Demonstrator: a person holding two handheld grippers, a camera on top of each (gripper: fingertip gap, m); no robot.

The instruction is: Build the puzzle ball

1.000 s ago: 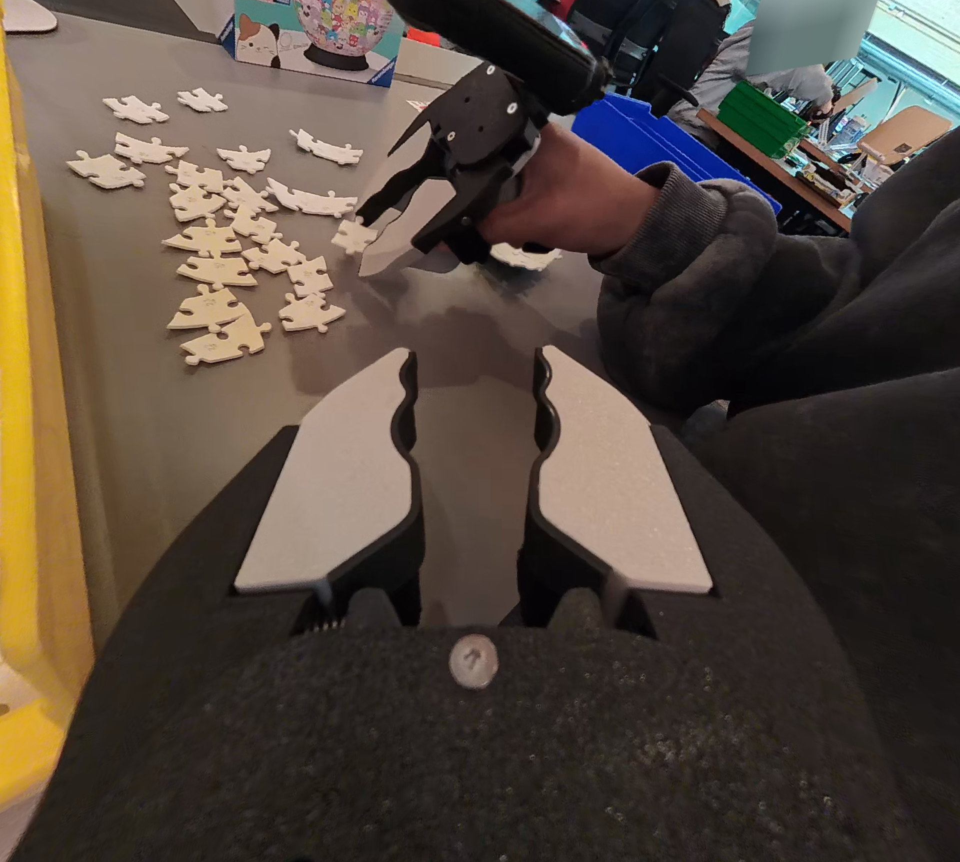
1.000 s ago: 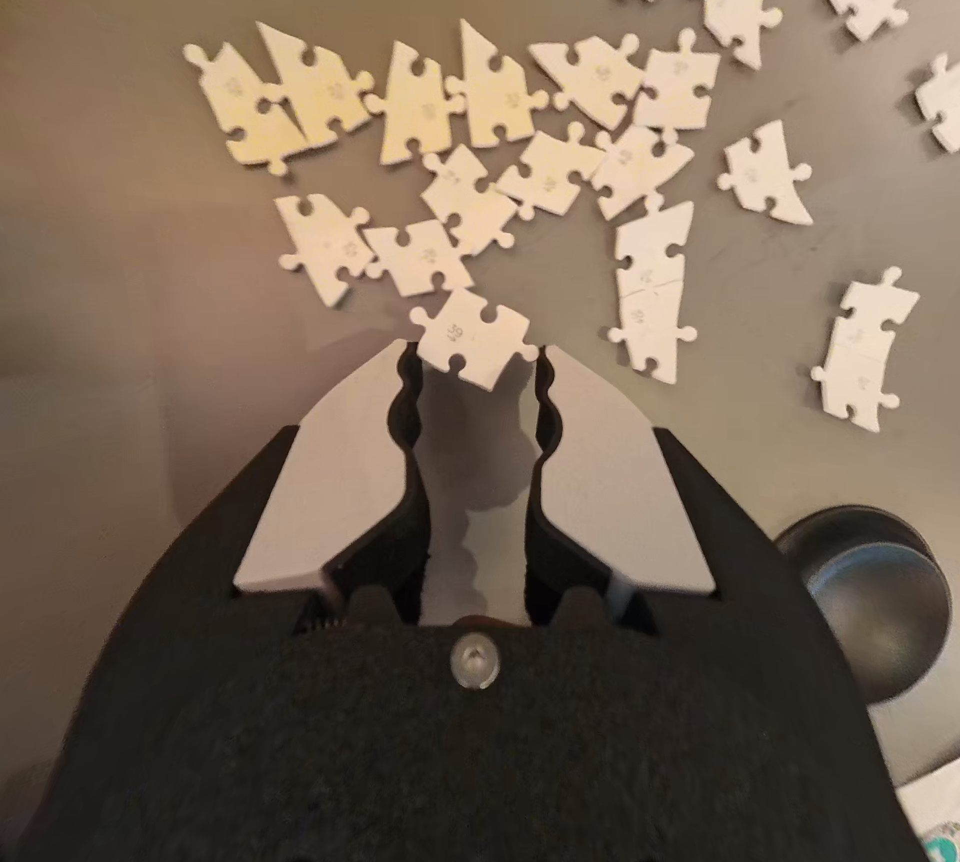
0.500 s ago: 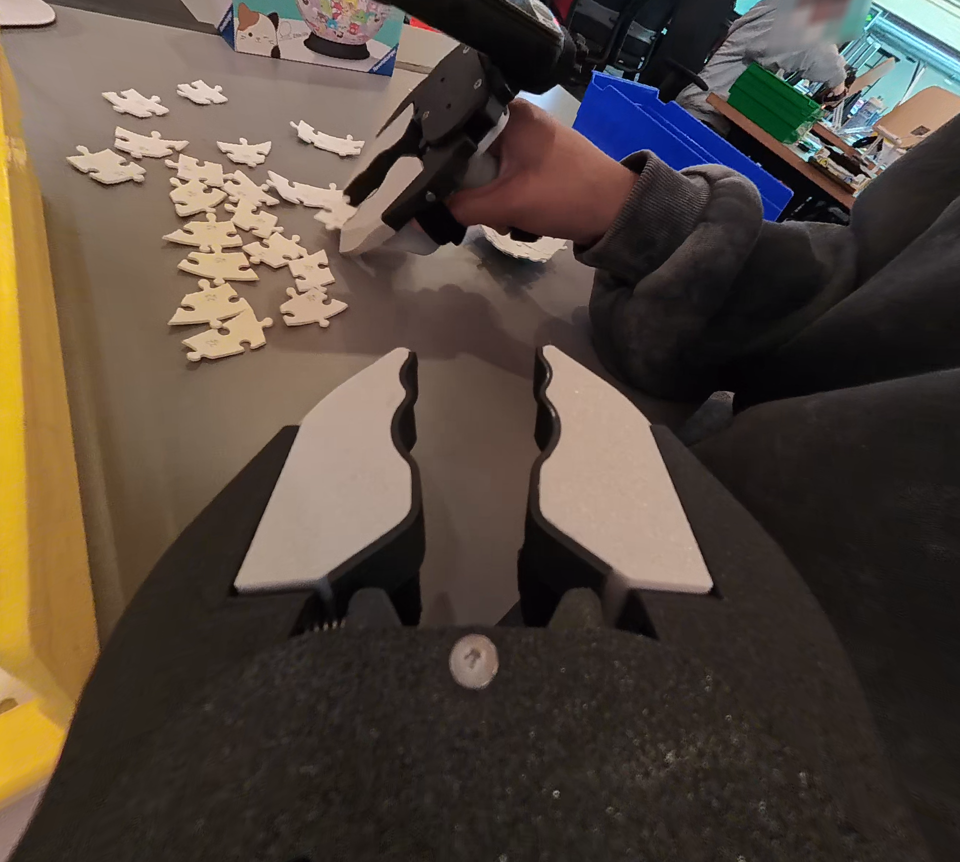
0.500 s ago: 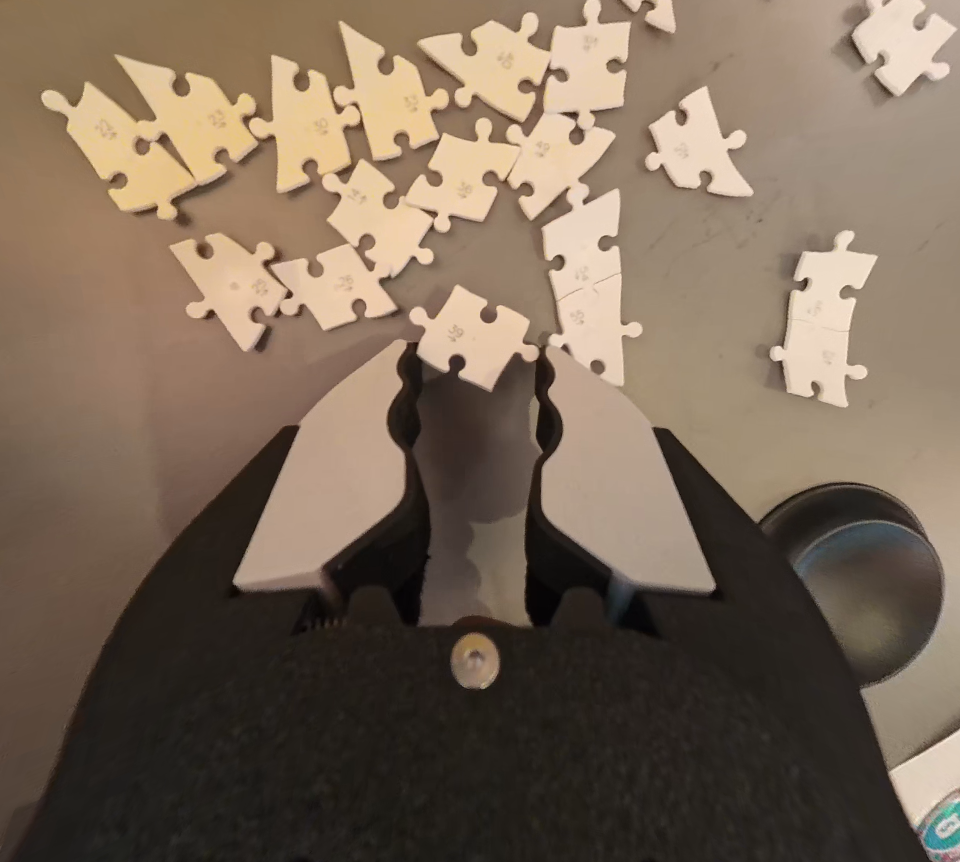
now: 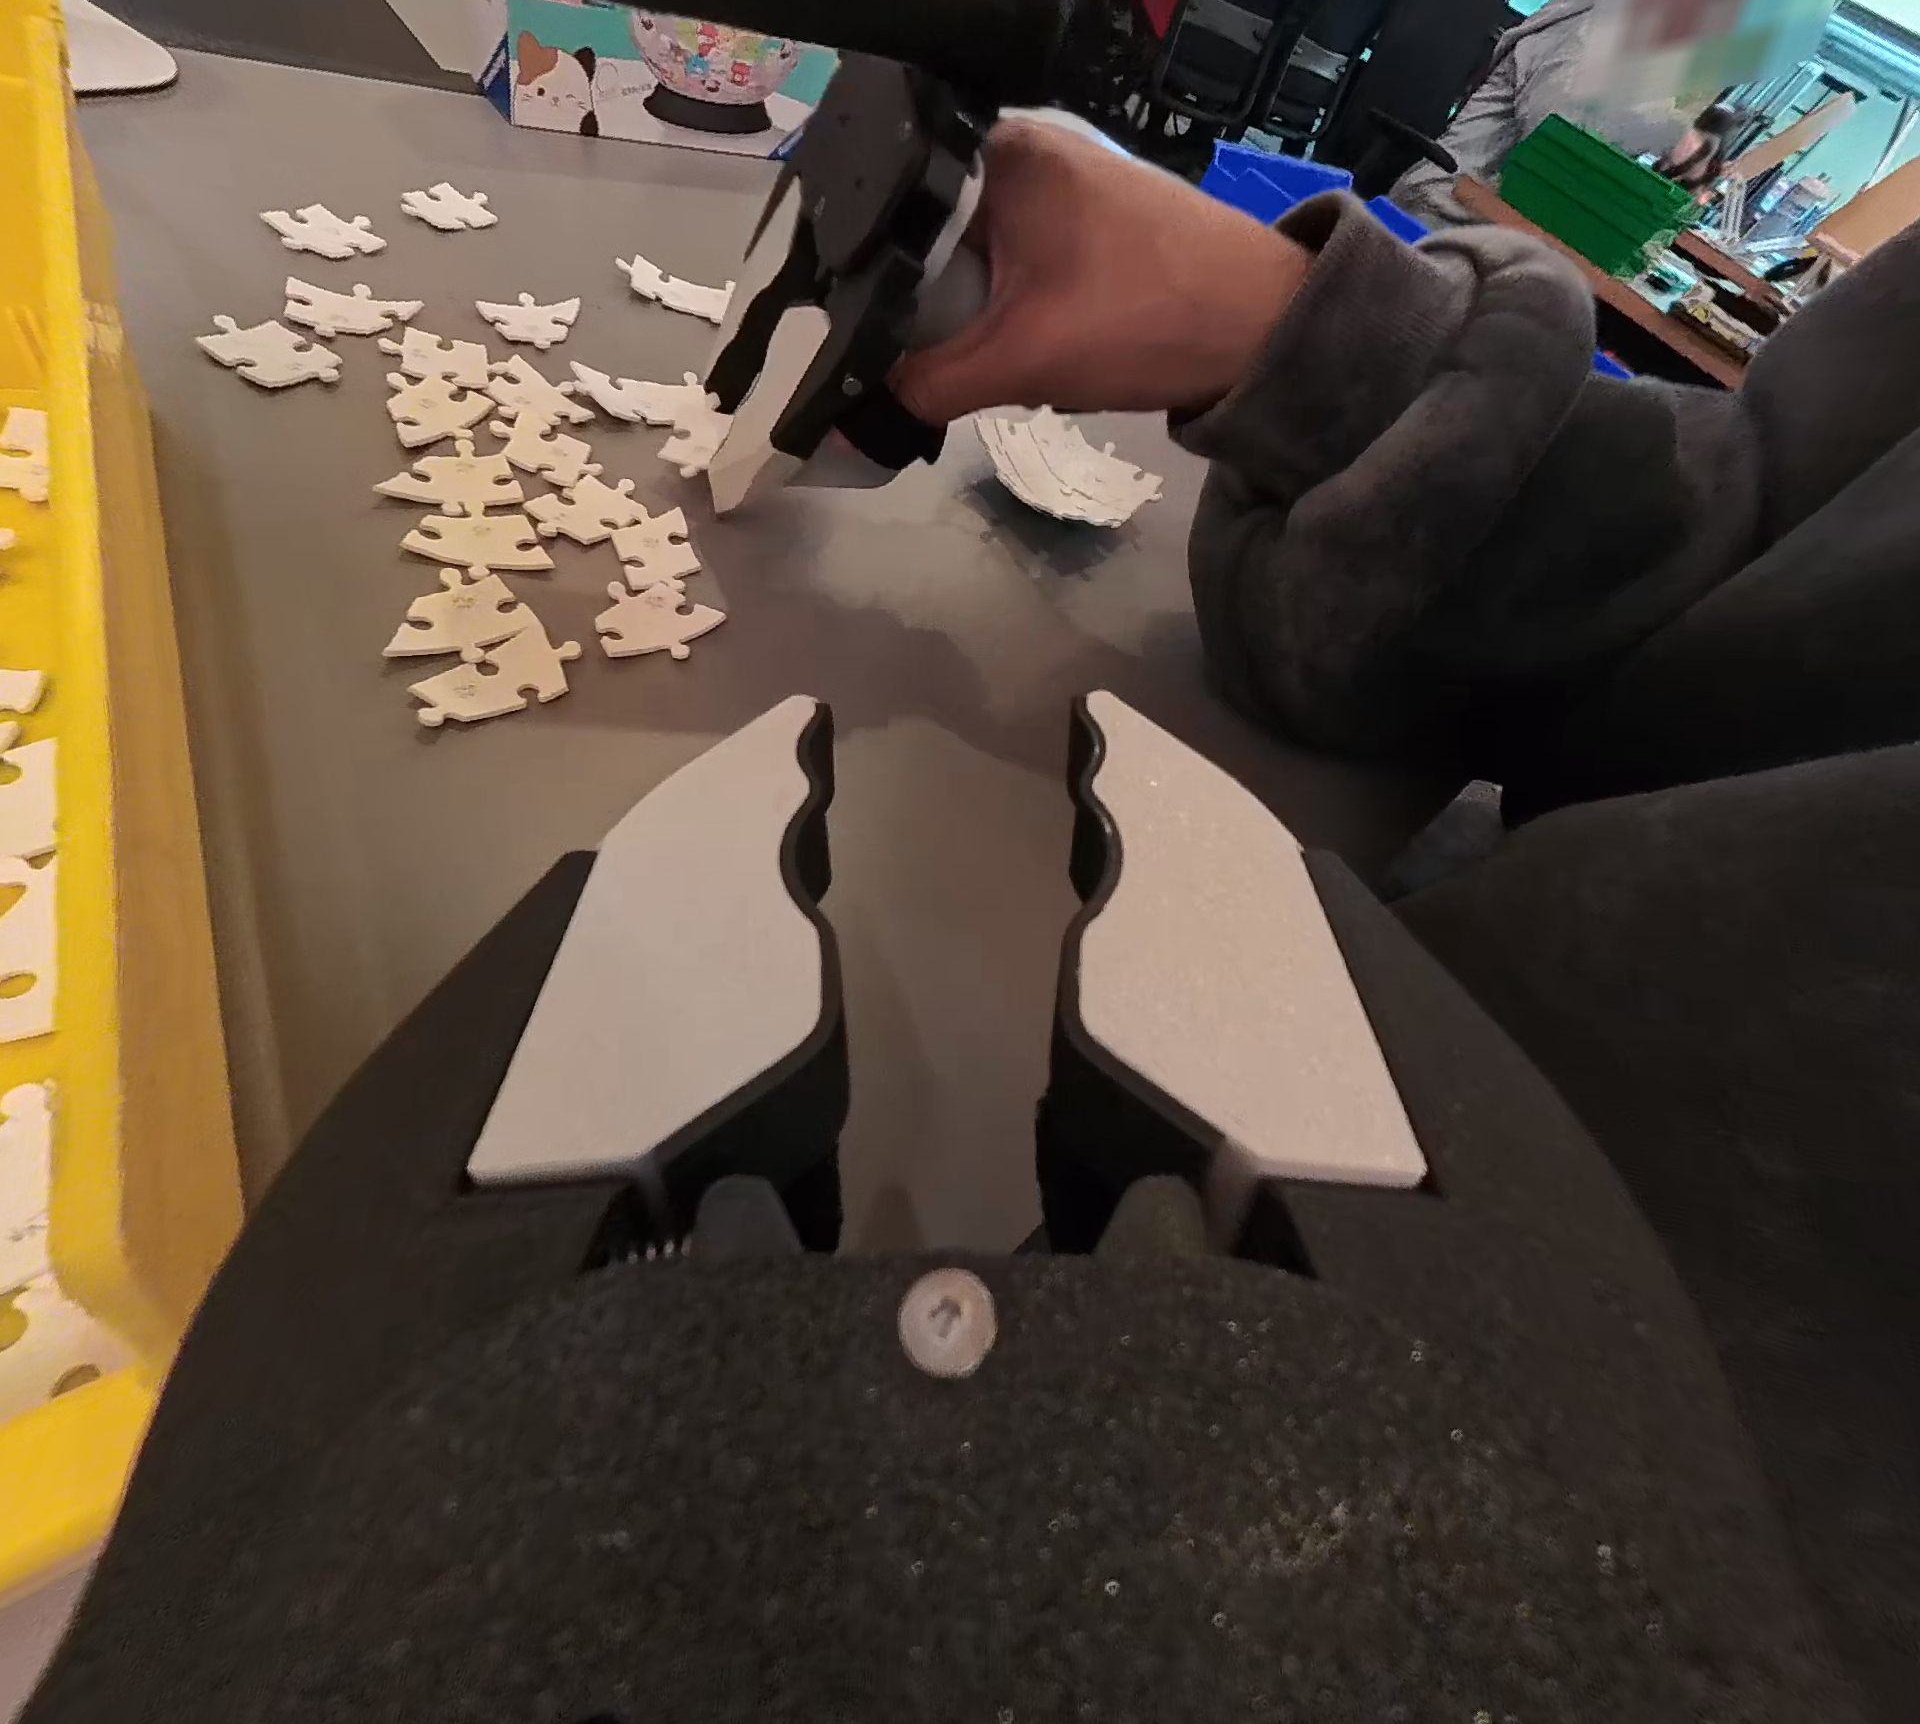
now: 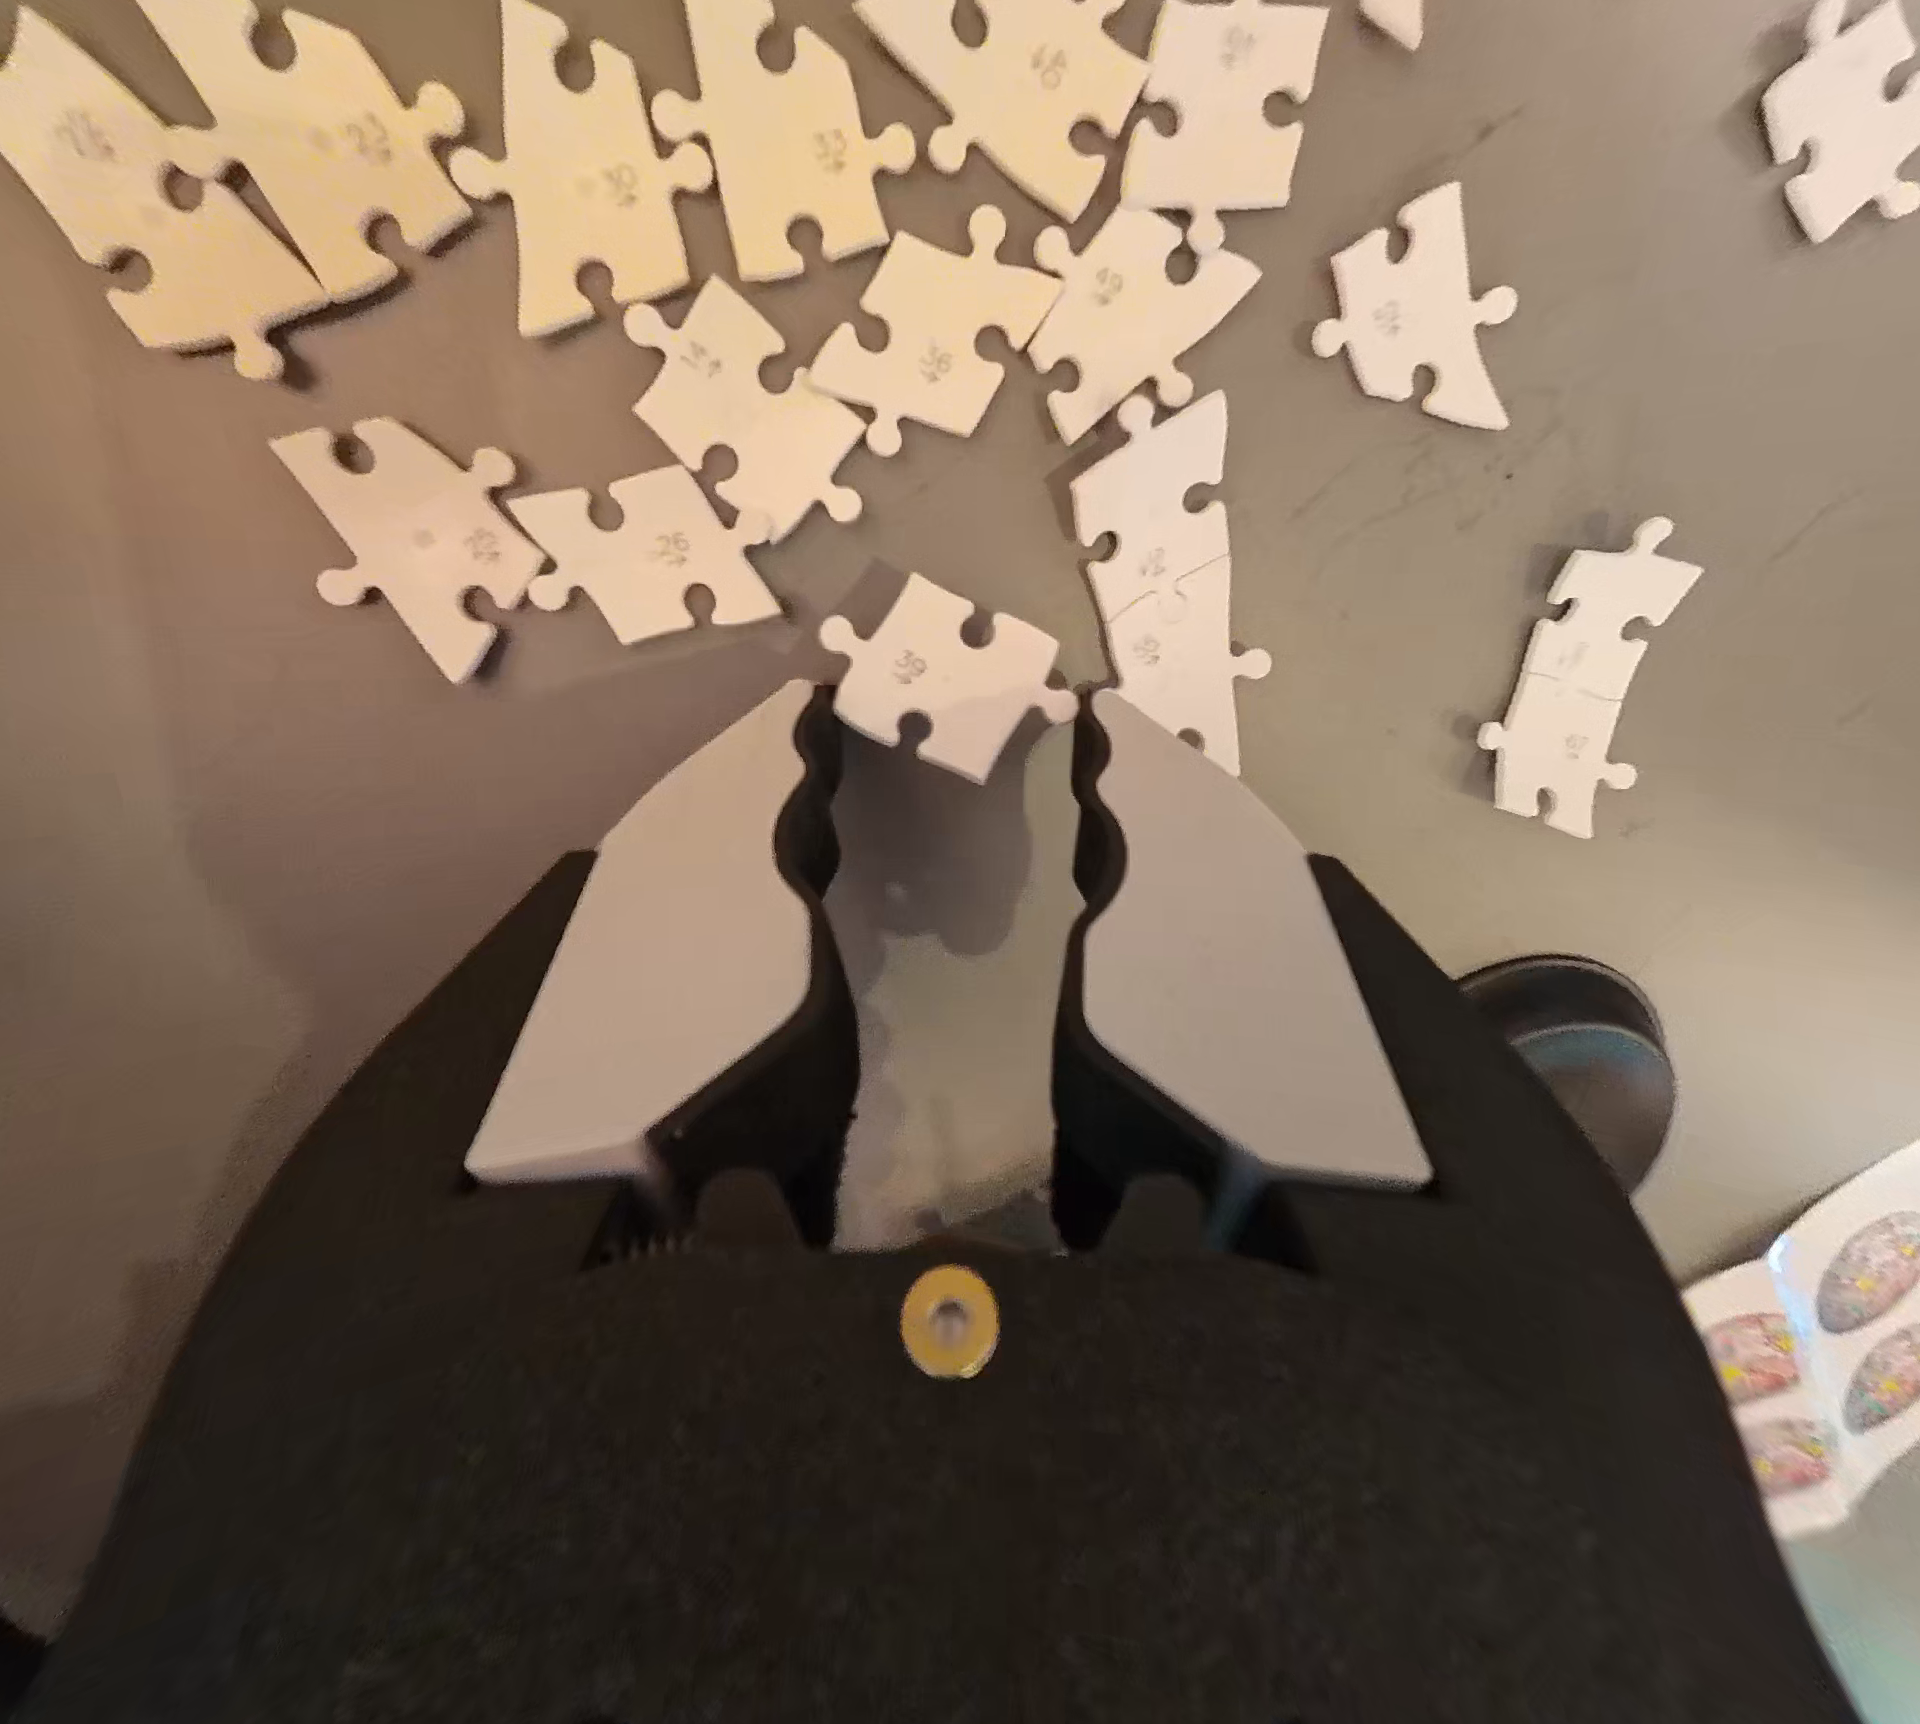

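The right gripper (image 6: 951, 703) pinches a white puzzle piece (image 6: 940, 672) between its fingertips, loose pieces (image 6: 727, 178) spread just beyond. The left gripper (image 5: 948, 718) is parted, empty, well back.

Puzzle box (image 5: 644, 64): top cut by the frame edge, middle hidden behind the right gripper (image 5: 743, 469)
Curved assembled section (image 5: 1070, 469): near edge partly hidden by the hand (image 5: 1081, 303) and sleeve (image 5: 1403, 427)
Yellow bin (image 5: 73, 739): cut by the left edge; pieces inside only partly visible
Black round stand (image 6: 1579, 1072): partly behind the right gripper's body
Leaflet (image 6: 1829, 1342): cut by the right edge
Held piece (image 6: 940, 672): lower edge contact with fingers unclear, slight blur
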